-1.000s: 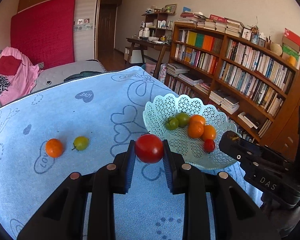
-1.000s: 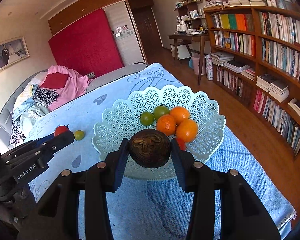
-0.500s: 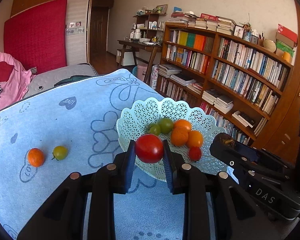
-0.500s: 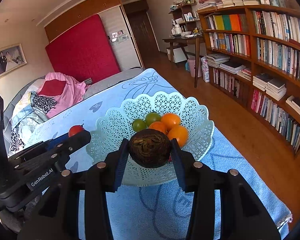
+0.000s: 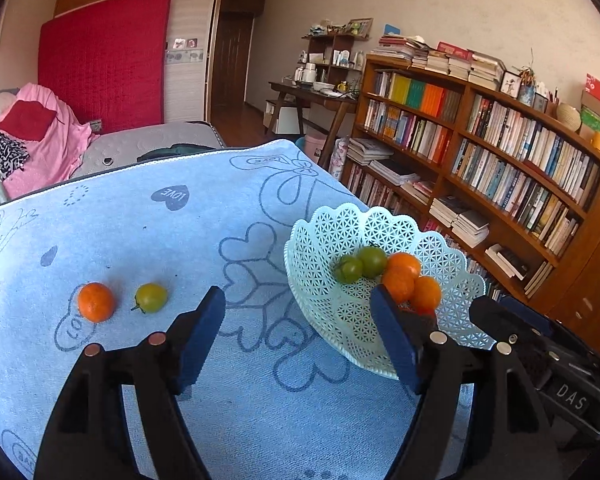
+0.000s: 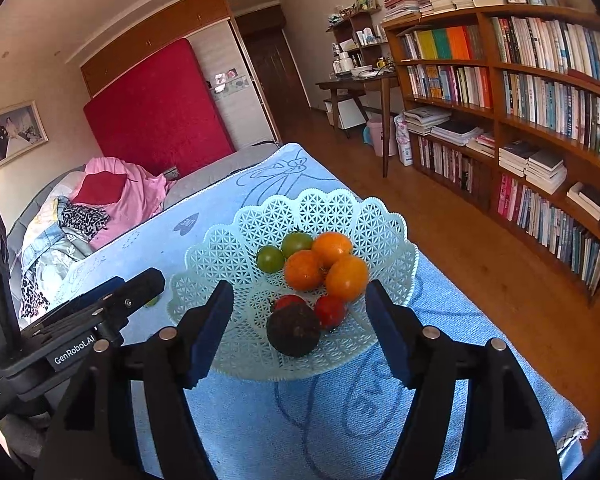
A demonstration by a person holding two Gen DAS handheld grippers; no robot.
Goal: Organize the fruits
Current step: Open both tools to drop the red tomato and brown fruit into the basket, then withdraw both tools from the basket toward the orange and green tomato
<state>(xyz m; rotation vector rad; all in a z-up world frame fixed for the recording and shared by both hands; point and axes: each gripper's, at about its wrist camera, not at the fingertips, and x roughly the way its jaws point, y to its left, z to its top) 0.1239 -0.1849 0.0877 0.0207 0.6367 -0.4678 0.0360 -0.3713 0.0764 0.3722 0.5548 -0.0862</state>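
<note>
A pale green lattice basket (image 6: 228,256) (image 5: 332,236) stands on the blue cloth at the table's right side. It holds two green tomatoes (image 6: 271,258), three oranges (image 6: 303,269), two red tomatoes (image 6: 330,311) and a dark round fruit (image 6: 293,329). An orange (image 5: 95,301) and a yellow-green tomato (image 5: 151,297) lie on the cloth to the left. My left gripper (image 5: 298,336) is open and empty, left of the basket. My right gripper (image 6: 300,328) is open and empty, just in front of the basket, with the dark fruit between its fingers.
The blue cloth (image 5: 160,240) covers the table; its right edge drops to a wooden floor (image 6: 480,248). A long bookshelf (image 5: 500,152) runs along the right wall. A bed with pink bedding (image 5: 40,148) lies behind the table.
Both grippers have opened. The red tomato left my left gripper and the dark fruit left my right gripper; both now lie in the basket. My left gripper has swung back to the left.
</note>
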